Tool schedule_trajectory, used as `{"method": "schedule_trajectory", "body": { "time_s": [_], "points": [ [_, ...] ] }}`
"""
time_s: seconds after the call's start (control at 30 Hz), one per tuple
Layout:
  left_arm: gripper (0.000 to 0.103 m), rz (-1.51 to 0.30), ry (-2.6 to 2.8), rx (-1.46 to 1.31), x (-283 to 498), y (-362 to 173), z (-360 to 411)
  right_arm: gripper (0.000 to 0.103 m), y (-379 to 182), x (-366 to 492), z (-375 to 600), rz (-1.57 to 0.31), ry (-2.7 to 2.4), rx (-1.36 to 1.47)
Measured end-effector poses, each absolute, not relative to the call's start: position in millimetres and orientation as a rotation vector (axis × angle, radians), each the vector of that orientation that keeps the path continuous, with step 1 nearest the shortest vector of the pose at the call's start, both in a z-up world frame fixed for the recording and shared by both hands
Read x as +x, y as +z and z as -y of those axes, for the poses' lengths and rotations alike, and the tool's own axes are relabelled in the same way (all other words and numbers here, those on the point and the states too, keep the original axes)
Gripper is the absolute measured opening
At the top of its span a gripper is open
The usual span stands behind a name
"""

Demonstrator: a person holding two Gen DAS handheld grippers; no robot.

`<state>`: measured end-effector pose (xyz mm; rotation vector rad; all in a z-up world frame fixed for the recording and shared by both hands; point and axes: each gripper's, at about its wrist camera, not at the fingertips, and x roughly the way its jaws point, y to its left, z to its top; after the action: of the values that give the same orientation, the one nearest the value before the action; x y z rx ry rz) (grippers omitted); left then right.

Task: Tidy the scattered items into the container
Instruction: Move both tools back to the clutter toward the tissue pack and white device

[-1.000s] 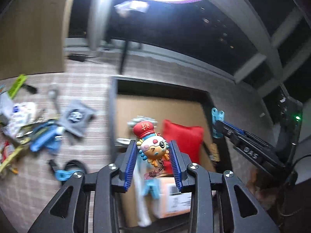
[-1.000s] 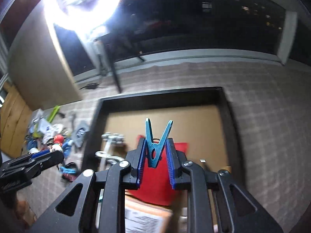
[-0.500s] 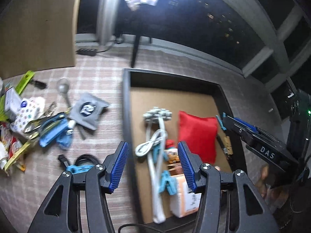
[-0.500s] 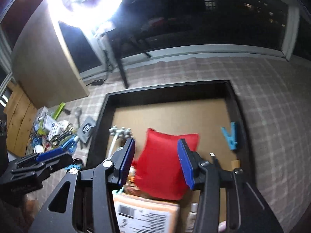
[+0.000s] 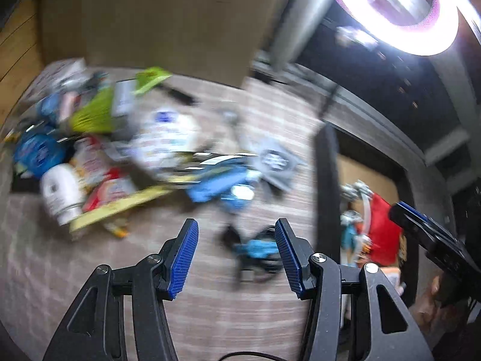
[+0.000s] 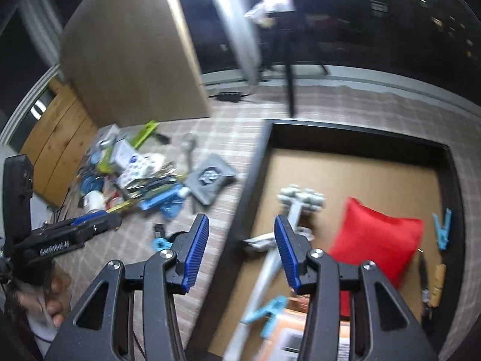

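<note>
Both hand-held grippers hang spread and empty over a checked mat [image 6: 375,105]. The left gripper [image 5: 237,255] points down at the bare mat beside the container's left wall, its blue pads [image 5: 183,258] wide apart; a light-blue clip on a black loop [image 5: 255,248] lies on the mat in front of it, seen between the pads but not touched. The right gripper [image 6: 239,251] hangs over the left wall of the container [image 6: 240,210], nothing between its pads.

The scattered items [image 6: 135,180] are heaped near the mat's left edge, well apart from the container: packets, a white bottle [image 5: 61,197], blue tools, a grey square pad [image 6: 209,180]. Much of the left wrist view is blurred. Inside the dark-walled, cardboard-floored container lie a red pouch [image 6: 375,240], a white long-handled tool [image 6: 288,210], a blue clothes peg [image 6: 443,231] near the right wall, and another peg [image 6: 267,314] at the near edge.
</note>
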<state>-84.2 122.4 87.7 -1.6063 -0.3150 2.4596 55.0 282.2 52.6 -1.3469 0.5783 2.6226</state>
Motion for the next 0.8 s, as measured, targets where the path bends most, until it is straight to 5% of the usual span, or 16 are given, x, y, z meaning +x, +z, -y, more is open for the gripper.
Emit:
{"method": "schedule_trajectory", "body": {
  "time_s": [0.4,0.8],
  "points": [
    [0.059,0.570,2.668,-1.755,-91,65,17,0.060,45,-28,-196,-0.378,2.777,-1.528],
    [0.062,0.587,2.643,-1.829,-111,51,36,0.065,12,-141,-147,-0.625,2.599,-1.786]
  ]
}}
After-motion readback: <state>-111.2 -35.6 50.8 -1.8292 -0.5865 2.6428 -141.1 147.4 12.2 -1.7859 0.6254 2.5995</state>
